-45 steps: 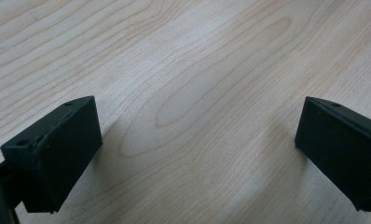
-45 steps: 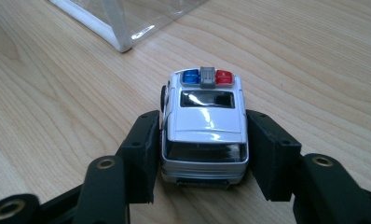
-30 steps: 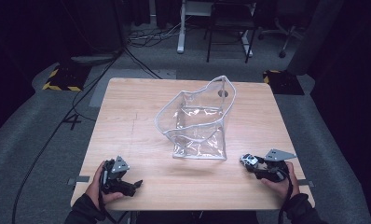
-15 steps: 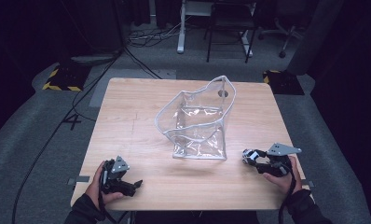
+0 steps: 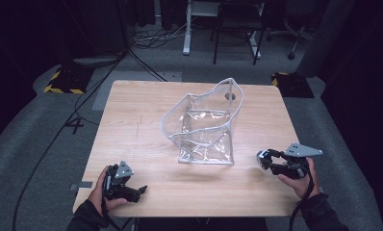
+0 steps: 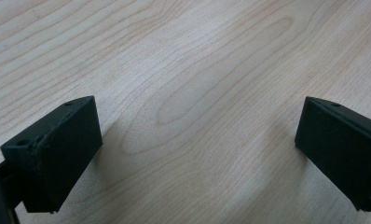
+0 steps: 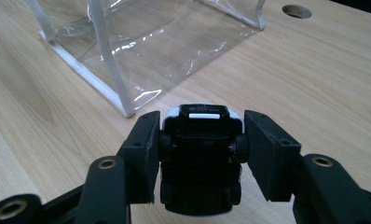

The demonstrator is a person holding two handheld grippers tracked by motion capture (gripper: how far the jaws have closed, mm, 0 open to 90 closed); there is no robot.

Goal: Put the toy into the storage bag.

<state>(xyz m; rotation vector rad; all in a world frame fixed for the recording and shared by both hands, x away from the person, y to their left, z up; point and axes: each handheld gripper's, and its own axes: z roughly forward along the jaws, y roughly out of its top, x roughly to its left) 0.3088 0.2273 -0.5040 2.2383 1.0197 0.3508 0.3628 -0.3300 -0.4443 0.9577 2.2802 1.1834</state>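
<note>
The right gripper (image 7: 200,140) is clamped on a small black-and-white toy car (image 7: 200,154), holding it just above the wooden table (image 5: 141,120), near the front right corner of the clear plastic bag (image 5: 206,125) that stands open at the table's middle. The left gripper (image 6: 197,144) sits well apart from the bag at the table's near left edge, its jaws spread wide with nothing but bare wood between them.

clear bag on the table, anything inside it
Nothing shows inside the clear bag: through its walls you see just the wooden table and plastic creases. The right gripper holds a small black toy car beside it, outside the bag.
</note>
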